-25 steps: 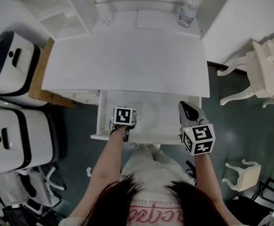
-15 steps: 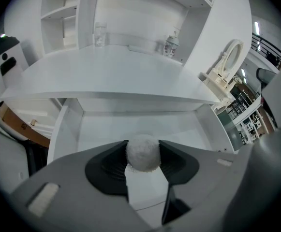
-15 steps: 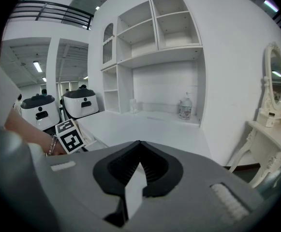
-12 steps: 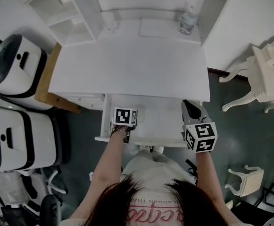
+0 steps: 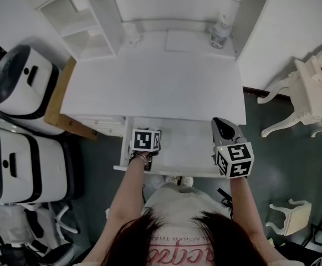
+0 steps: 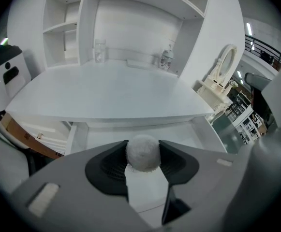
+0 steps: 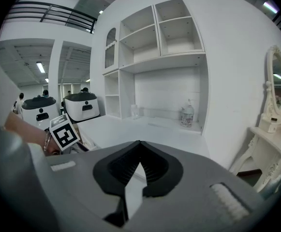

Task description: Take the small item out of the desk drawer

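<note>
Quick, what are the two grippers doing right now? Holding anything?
Left gripper: shut on a small white fluffy ball.
Right gripper: shut, holding nothing.

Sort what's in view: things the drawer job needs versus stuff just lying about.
Job: left gripper, shut on the fuzzy white ball; open drawer; desk.
Lying about: bottle; glass; white machines; ornate white furniture.

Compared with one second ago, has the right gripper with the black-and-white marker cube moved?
Yes, slightly. The right gripper has moved away from the person, closer to the front edge of the white desk top.
</note>
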Tool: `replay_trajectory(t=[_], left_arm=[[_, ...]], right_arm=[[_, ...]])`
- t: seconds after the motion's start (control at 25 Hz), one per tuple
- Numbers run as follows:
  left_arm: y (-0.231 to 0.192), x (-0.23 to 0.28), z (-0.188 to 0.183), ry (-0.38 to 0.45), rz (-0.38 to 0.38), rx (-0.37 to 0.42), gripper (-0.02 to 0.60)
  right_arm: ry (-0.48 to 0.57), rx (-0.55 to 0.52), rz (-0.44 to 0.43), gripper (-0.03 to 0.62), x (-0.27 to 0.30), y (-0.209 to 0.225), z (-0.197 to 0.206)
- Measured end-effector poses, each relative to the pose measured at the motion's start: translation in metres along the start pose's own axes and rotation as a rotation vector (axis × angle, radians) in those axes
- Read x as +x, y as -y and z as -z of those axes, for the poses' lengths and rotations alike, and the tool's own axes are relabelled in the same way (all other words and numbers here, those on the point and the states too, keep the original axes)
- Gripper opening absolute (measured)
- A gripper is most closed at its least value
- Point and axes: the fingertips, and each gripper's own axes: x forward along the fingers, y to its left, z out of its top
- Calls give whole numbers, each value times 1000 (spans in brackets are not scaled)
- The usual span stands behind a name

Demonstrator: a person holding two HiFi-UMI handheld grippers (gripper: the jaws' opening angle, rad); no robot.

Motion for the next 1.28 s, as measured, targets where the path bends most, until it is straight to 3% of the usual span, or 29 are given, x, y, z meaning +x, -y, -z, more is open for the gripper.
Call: replay_trajectory(t=[0.8,1.28], left_arm=[[17,-52,-80,203,-19,92,196],[42,-112,-154,429,-25,172,196]], right_arm=[[89,-29,1,2,-10,15,-46],[192,-68,9,2,-28,22,-94]])
